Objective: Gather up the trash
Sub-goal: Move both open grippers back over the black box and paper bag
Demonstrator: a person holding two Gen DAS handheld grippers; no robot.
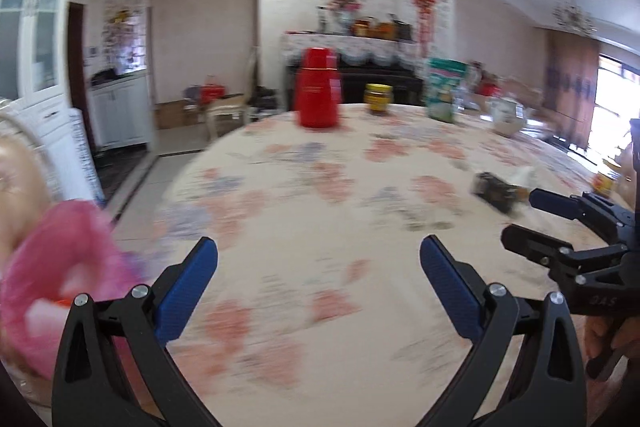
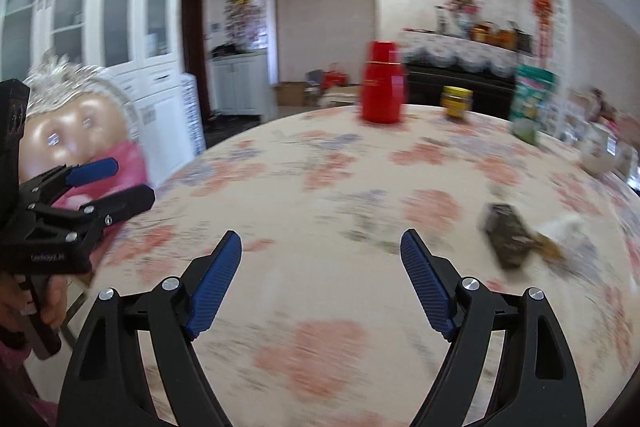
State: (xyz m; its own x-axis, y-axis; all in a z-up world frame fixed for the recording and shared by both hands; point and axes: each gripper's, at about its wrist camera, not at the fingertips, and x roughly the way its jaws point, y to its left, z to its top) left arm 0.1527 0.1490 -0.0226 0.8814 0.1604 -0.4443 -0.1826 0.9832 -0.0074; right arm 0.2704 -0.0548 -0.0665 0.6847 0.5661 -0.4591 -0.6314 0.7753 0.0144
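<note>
Trash: a dark crumpled wrapper [image 2: 507,239] lies on the bench [image 2: 320,187], a pale tissue scrap [image 2: 560,225] touching it on the far side. Both sit right of the right gripper [image 2: 321,281], ahead of its tips, not between them. Right jaws spread, nothing in them. Left gripper [image 1: 319,285] over bare floral cloth, jaws wide apart, empty too. Frames heavily smeared, so wrapper detail is unclear.

Step, as I read it: approach, both hands empty and nothing grasped yet. Next move calls for swinging the right gripper rightward, lining up the jaws across the wrapper, dropping to the cloth, then closing.

Further out: red flask [image 2: 382,87], yellow-lid jar [image 2: 457,101], green packet [image 2: 534,91] near the far edge, well apart from the trash. A doll [image 2: 76,135] in pink sits off the bench's left side.
</note>
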